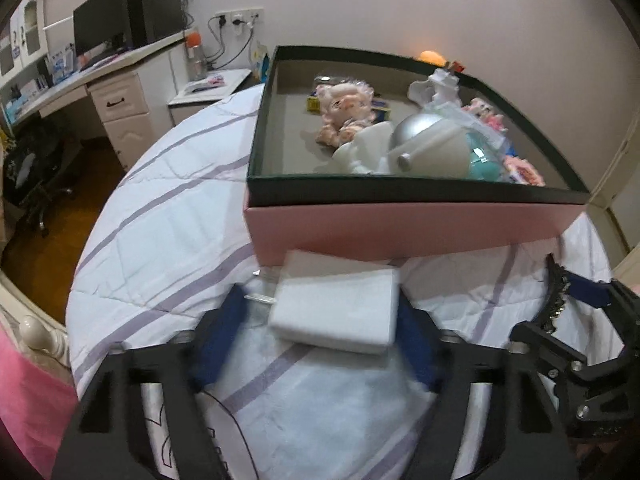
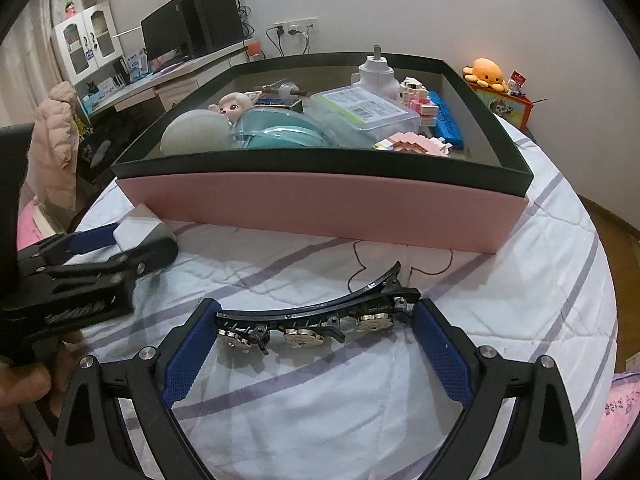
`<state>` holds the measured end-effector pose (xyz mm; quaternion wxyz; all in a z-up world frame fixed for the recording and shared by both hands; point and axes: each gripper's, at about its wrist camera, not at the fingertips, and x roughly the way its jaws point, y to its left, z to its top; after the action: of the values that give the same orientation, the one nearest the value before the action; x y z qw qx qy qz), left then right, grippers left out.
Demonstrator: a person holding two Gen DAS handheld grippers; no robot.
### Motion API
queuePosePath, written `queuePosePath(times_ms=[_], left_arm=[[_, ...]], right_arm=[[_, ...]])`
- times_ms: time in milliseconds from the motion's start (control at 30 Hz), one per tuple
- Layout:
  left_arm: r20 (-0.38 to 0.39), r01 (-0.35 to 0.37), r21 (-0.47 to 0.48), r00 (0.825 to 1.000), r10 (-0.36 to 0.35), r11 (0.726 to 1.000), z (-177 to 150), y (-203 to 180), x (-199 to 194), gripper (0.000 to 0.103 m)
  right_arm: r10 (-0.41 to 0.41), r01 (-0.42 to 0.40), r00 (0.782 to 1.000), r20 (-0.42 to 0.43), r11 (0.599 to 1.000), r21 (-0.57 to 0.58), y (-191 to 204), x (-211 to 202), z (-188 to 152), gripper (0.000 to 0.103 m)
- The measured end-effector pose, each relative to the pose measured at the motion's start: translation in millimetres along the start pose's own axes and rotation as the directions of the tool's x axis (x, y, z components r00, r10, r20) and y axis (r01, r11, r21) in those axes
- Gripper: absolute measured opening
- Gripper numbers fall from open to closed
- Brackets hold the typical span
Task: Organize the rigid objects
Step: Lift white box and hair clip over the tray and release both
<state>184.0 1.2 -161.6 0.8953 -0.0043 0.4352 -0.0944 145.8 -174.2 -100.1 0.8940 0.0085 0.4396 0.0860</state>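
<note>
Left gripper (image 1: 324,320): your fingers bracket the white charger (image 1: 336,312) on both sides; the right pad looks in contact, the left is blurred, so whether you have it clamped cannot be told.
Right gripper (image 2: 316,330): fingers apart, one at each end of the black hair clip (image 2: 320,316); small gaps show at both ends, so no grip yet.
Charger position: on the bed quilt (image 1: 160,240), just beside the pink front wall of the box (image 1: 400,232), metal prongs pointing left.
Hair clip position: on the quilt, well in front of the box, toothed underside and three metal flowers facing your right camera.
Box contents: a doll (image 1: 348,112), a grey ball (image 2: 196,132), a teal lidded container (image 2: 280,130), a clear plastic case (image 2: 360,114), pink block models; free floor remains at the left rear.
Step in hand (judgement): secure both items, then lift them over the dark rim.
Advice: squeeze the charger across its flat sides and confirm it is firm before lifting. Close on the clip's ends squarely; its curve may let it pivot or spring out. Clear the rim fully before lowering.
Left view only: the charger's prongs and the free box floor.
Right view only: the clip's end gaps, and the left gripper seen side-on with the charger between its fingers.
</note>
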Motion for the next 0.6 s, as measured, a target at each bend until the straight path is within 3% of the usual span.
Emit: queuePosePath(times_ms=[133,400,600], left_arm=[[0.005,0.048,-0.029,0.999,-0.048,0.998,-6.7,5.9,-10.2,0.068],[0.042,0.042,-0.037,0.998,-0.041,0.998,-22.7,6.8,-44.3,0.068],[0.106,0.048,-0.025,0.993,-0.045,0.999,-15.2,5.7,-78.0,0.068]], right_arm=[[0.016,-0.016,1.0,0.003,1.0,0.007,-0.6,-5.4,-2.2,0.096],[0.039,-0.039,0.999,0.032,0.999,0.012,1.8,-27.4,-5.1,0.096],[0.062,-0.062,0.995,0.082,0.998,0.005,7.5,-54.6,1.4,0.096]])
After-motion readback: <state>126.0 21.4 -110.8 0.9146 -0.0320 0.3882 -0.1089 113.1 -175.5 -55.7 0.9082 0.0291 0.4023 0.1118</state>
